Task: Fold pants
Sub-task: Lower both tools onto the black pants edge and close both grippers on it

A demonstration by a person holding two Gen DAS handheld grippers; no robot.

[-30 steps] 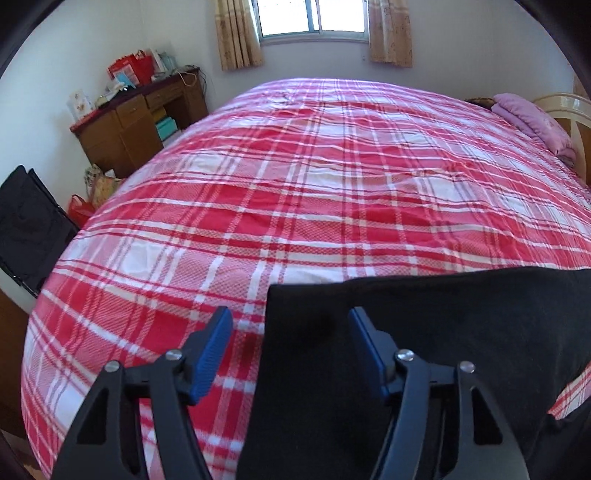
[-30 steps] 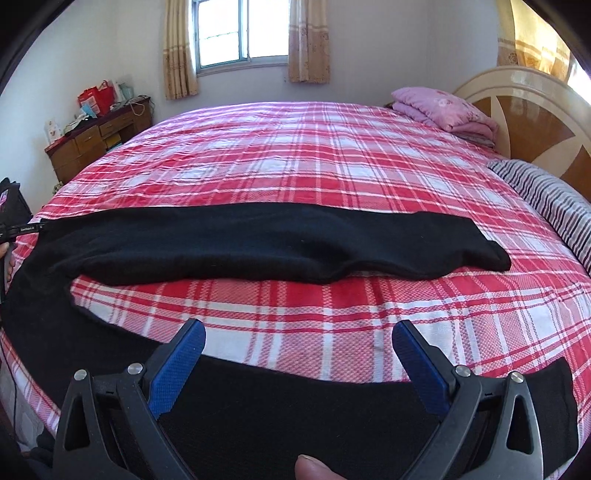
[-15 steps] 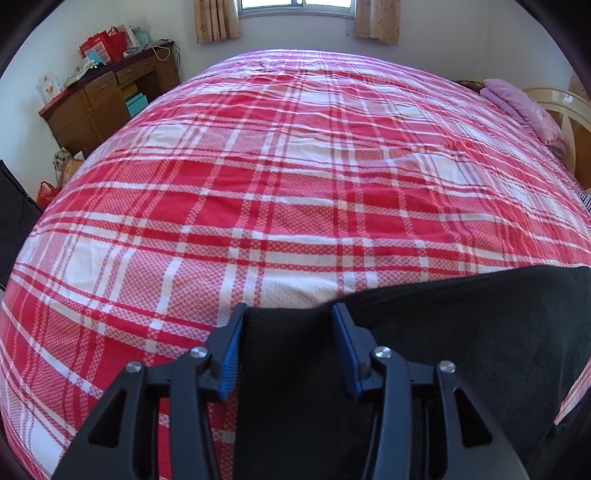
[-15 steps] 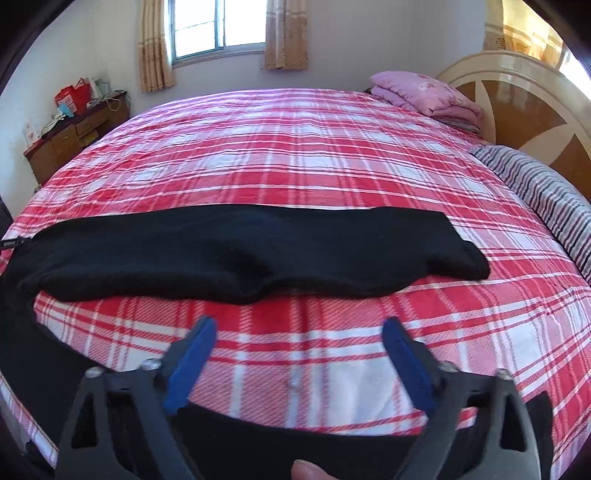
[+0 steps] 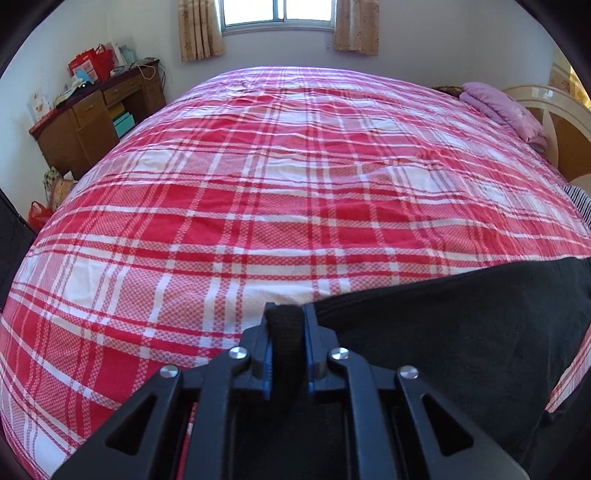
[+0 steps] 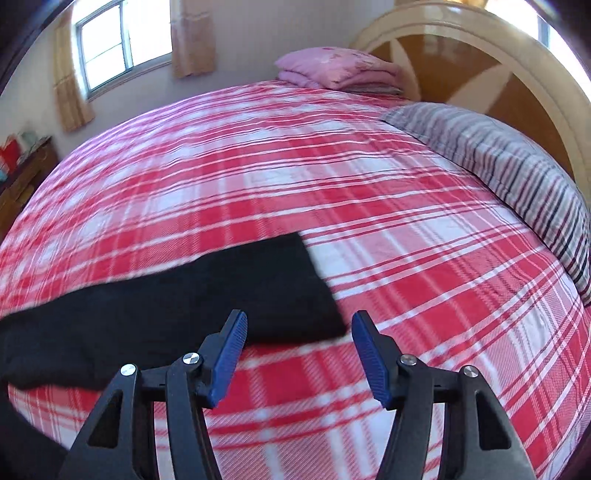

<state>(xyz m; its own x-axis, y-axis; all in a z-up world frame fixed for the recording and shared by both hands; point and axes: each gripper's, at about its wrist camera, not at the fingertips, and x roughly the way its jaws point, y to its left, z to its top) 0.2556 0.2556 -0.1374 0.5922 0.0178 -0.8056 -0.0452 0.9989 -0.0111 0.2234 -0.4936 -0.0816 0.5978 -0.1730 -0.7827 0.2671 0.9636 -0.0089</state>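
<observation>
Black pants (image 5: 461, 332) lie on a red plaid bed (image 5: 277, 192). My left gripper (image 5: 287, 325) is shut on a corner of the pants' wide end, with black cloth bunched between its blue pads. In the right wrist view one pant leg (image 6: 177, 302) stretches from the left, and its cuff end lies just ahead of my right gripper (image 6: 297, 332). The right gripper is open and empty, its blue pads (image 6: 369, 354) wide apart above the bedcover. The view is blurred.
A wooden desk (image 5: 96, 118) with bags stands left of the bed. A pink folded blanket (image 6: 332, 70) and a striped pillow (image 6: 517, 173) lie by the wooden headboard (image 6: 480, 66). A window with curtains (image 5: 280, 18) is on the far wall.
My left gripper closed on the pants' corner. My right gripper moved forward and to the right, toward the cuff end of the far leg, still open.
</observation>
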